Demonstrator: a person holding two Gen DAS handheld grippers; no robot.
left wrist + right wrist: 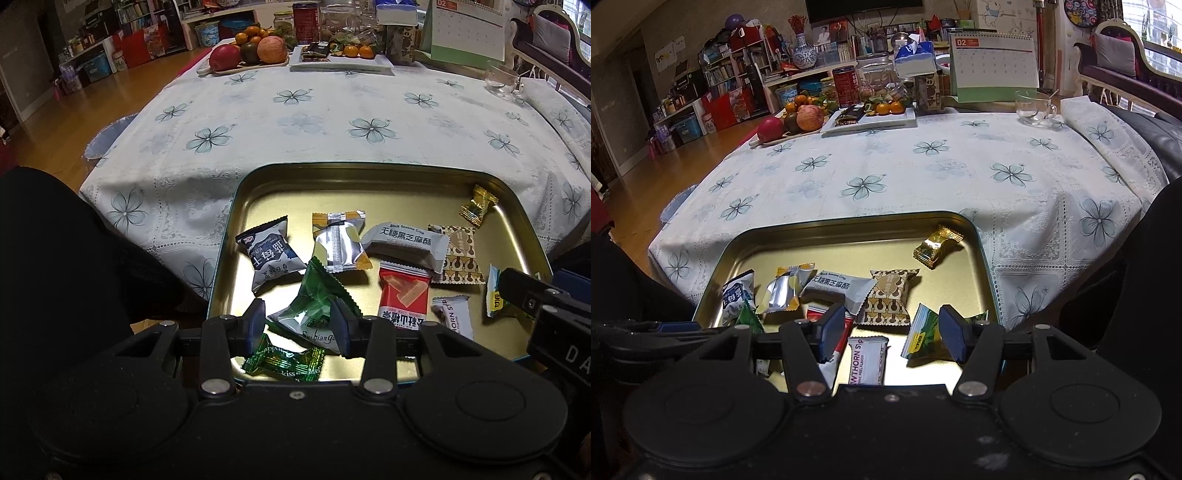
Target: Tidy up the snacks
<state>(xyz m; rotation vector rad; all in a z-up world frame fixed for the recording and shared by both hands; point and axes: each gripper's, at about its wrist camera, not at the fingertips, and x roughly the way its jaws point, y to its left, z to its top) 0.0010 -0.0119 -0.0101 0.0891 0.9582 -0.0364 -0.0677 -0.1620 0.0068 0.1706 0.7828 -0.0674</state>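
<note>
Now the snacks lie scattered in the gold tin tray at the near table edge, handy for sorting. Left hand-held gripper hovers low, fingers spread around the green packet, not clamped. Right hand-held gripper hangs released above the hawthorn bar.

A lived-in home, a living and dining room in one. A table under a flower-printed tablecloth carries a fruit board, a desk calendar and a glass cup along its far edge. Behind stand crowded bookshelves, a blue-and-white vase, a wall television and an upholstered sofa on wooden flooring.
</note>
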